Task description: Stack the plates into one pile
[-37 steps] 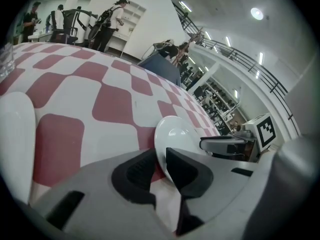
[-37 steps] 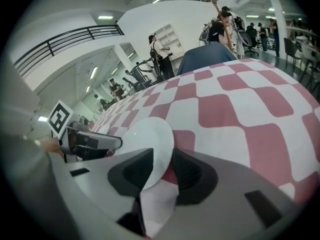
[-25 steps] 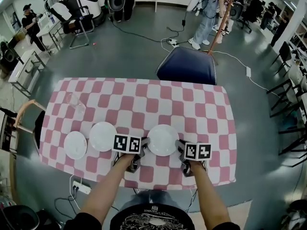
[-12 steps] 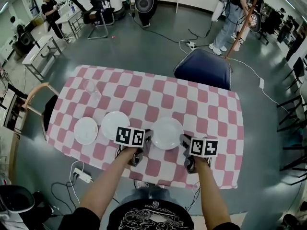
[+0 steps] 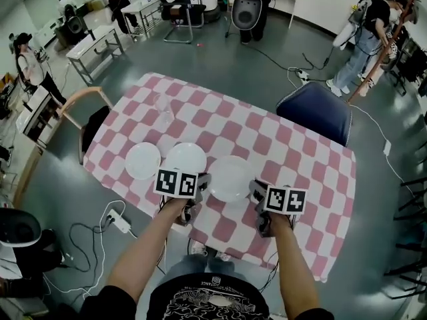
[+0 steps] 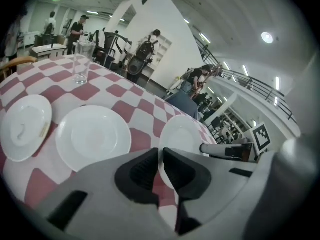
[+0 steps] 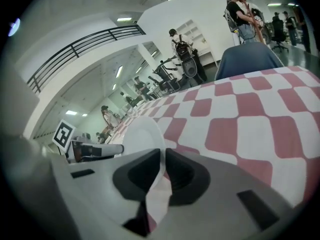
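Observation:
Three white plates are over a pink-and-white checked table [image 5: 293, 159]. The left plate [image 5: 143, 160] and the middle plate [image 5: 185, 159] lie flat side by side. The right plate [image 5: 230, 177] is held between both grippers, slightly off the cloth and close to the middle plate. My left gripper [image 5: 200, 184] is shut on its left rim, seen edge-on between the jaws [image 6: 160, 159]. My right gripper [image 5: 257, 192] is shut on the opposite rim [image 7: 162, 171]. In the left gripper view the held plate [image 6: 182, 134] lies beyond the middle plate [image 6: 93, 138] and left plate [image 6: 25, 126].
An empty clear glass [image 5: 164, 112] stands at the table's far left part, also in the left gripper view [image 6: 82, 64]. A blue chair [image 5: 313, 109] sits at the far side, a wooden chair [image 5: 87, 112] at the left end. People stand further off.
Both grippers have carried the right plate up and to the left, so the gap to the middle plate has shrunk. The head view has swung round the table.

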A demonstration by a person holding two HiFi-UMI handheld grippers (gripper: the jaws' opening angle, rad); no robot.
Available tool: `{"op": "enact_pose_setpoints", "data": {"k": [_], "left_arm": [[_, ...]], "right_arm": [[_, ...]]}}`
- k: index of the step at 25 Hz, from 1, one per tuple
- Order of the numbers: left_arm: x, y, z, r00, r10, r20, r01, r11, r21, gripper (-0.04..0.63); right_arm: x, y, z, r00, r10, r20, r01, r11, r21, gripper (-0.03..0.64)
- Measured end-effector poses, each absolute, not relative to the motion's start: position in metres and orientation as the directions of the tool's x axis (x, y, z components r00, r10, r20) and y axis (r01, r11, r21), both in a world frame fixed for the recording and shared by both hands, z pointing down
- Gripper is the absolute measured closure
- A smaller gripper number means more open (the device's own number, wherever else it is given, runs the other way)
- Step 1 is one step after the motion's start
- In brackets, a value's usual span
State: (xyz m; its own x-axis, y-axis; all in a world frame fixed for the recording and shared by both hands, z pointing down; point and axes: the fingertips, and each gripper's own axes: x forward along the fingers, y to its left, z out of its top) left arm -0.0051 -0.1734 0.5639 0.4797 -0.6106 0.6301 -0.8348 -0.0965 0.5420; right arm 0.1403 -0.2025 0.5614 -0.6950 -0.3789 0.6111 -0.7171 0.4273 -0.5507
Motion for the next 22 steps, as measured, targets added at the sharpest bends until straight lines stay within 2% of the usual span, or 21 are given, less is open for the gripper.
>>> {"op": "enact_pose_setpoints", "data": {"k": [11, 22], "left_arm": [[-0.075, -0.156, 0.556, 0.364, -0.678, 0.638, -0.858, 0.022, 0.513, 0.552], [-0.147, -0.168, 0.581, 0.406, -0.623, 0.669, -0.851, 0.008, 0.525, 0.549]], "right_arm": [[0.066, -0.203, 0.555, -0.755, -0.280, 0.593, -0.638, 0.524, -0.564, 0.577], [-0.005, -0.209, 0.576, -0.711, -0.289, 0.641, -0.686, 0.485, -0.543, 0.575]]}}
